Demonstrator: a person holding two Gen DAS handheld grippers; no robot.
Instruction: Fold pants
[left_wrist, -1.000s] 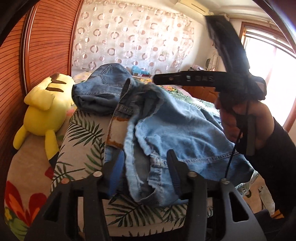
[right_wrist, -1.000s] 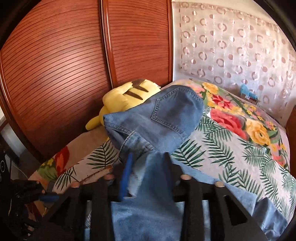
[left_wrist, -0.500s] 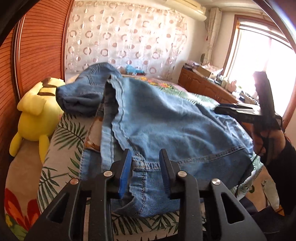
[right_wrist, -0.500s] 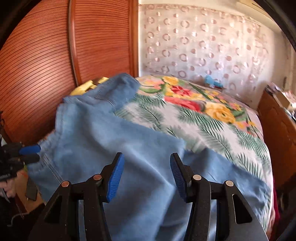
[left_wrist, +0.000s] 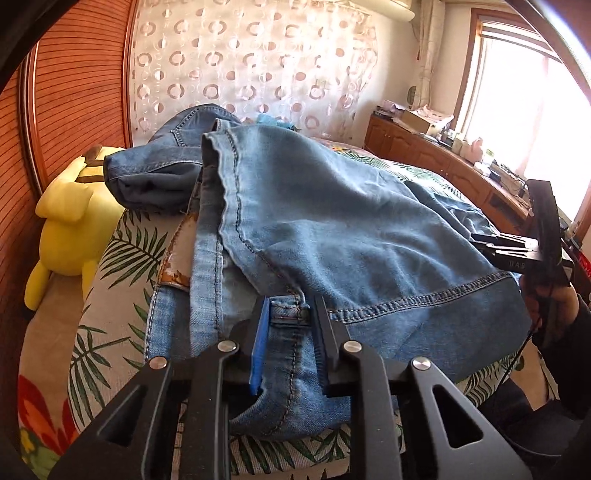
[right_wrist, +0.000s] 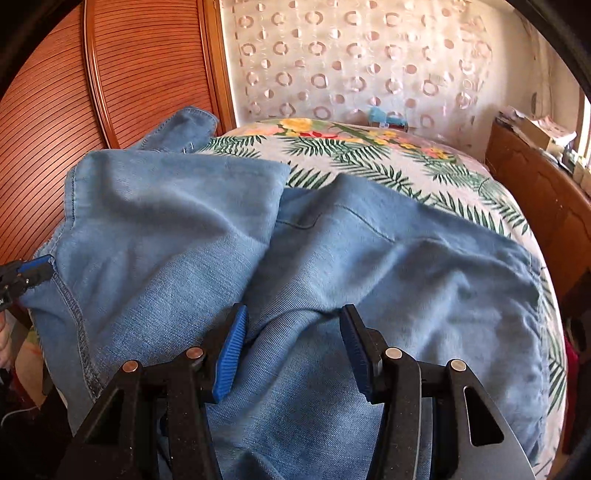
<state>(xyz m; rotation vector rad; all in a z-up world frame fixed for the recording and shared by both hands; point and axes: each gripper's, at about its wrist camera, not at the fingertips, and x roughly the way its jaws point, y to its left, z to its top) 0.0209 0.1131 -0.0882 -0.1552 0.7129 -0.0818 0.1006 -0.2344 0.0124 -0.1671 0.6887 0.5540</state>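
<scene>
Lying spread over the near end of the bed, the pants fill the middle of both wrist views, a light-blue denim sheet with one fold already laid across it. In the left wrist view the waistband runs from the bottom centre up toward the upper left of the frame, so the long axis of the pants stretches away from the left hand-held gripper toward the far end of the bed. A second, darker pair of jeans sits bunched at the upper left beside a yellow plush toy.

The left hand-held gripper is closing, its pads set on either side of a belt loop and waistband edge at the bottom centre; the cloth sits between them, and whether it is yet gripped firmly cannot be told for certain. The right hand-held gripper stands spread, a raised ridge of denim lying between its fingers without being squeezed. In the left view this same tool shows at the right edge, at the far corner of the stitched hem.

The relation that matters is that both tools sit along the near edge of the pants, left at the waistband, right further along the hem, with the length of the garment reaching away from them. The left one looks nearer to a finished hold; the right probably needs to close before any lift or fold across that long axis.
</scene>
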